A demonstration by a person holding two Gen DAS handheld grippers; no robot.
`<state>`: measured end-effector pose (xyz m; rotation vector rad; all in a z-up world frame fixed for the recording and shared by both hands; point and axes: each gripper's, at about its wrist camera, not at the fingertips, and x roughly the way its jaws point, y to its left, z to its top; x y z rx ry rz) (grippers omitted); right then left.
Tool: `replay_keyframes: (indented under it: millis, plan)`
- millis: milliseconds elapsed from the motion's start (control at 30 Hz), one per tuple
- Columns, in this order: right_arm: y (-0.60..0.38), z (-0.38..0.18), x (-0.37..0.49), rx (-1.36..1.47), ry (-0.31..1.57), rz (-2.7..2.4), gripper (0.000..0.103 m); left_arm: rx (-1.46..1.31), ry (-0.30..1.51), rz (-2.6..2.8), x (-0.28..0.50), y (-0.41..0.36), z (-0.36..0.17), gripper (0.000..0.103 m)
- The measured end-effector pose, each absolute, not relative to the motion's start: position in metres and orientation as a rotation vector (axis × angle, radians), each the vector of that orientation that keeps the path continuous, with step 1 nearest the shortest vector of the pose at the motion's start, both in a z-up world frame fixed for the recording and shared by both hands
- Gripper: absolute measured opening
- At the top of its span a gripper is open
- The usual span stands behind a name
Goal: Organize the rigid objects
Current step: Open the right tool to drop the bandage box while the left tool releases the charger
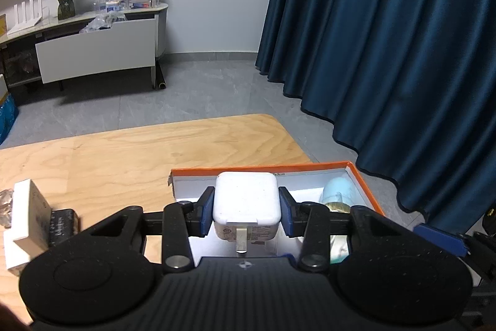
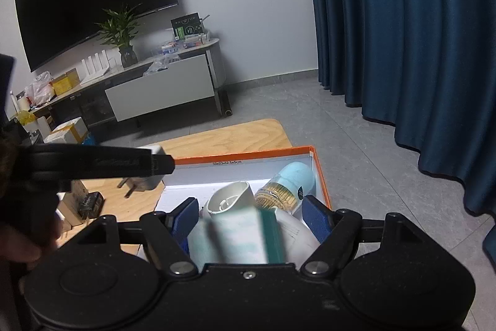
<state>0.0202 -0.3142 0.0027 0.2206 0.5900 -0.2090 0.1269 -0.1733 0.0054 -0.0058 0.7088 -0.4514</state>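
Tongs of the left hand (image 1: 247, 208) are closed on a white charger (image 1: 247, 200), whose sides are pressed by the blue pads (image 1: 208, 211); its metal prongs point back toward the camera. The charger is held above the near left part of an orange-rimmed box (image 1: 365, 185), which sits at the right end of the wooden tabletop (image 1: 139, 151). Inside the box, at its far right, a light blue bottle with a gold band (image 1: 338, 194) is seen lying. On the tabletop to the left, a white carton (image 1: 31, 213) and a small dark object beside it are found; the latter is too blurred to be named.

Tongs of the right hand (image 2: 251, 217) stand wide apart over the same box (image 2: 322, 179), with their pads clear of what lies between them. Below them a white rounded item with a tube-like opening (image 2: 231, 197) is seen in the box, partly covered by a pale green and white carton (image 2: 238, 234), with the blue bottle (image 2: 294, 179) just beyond. In this view the charger (image 2: 145, 176) is seen held in the left tongs at the box's left edge.
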Motion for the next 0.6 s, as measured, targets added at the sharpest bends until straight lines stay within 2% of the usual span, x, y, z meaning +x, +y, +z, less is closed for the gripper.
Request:
replay_keyframes:
  millis: [267,333,533,600]
  plan:
    - [-0.317,0.006,0.013,0.232,0.566,-0.214,0.088,-0.048,0.771,-0.514,0.149,-0.183,-0.003,0.043]
    - [-0.316,0.007,0.012,0.228,0.561,-0.216,0.088,-0.058,0.757,-0.518,0.147,-0.181,0.000,0.056]
    - [-0.311,0.013,0.009,0.230,0.554,-0.206,0.088,-0.054,0.739,-0.496,0.133,-0.169,0.009,0.056]
    - [-0.307,0.015,0.009,0.225,0.552,-0.195,0.088,-0.043,0.743,-0.478,0.129,-0.167,0.011,0.060]
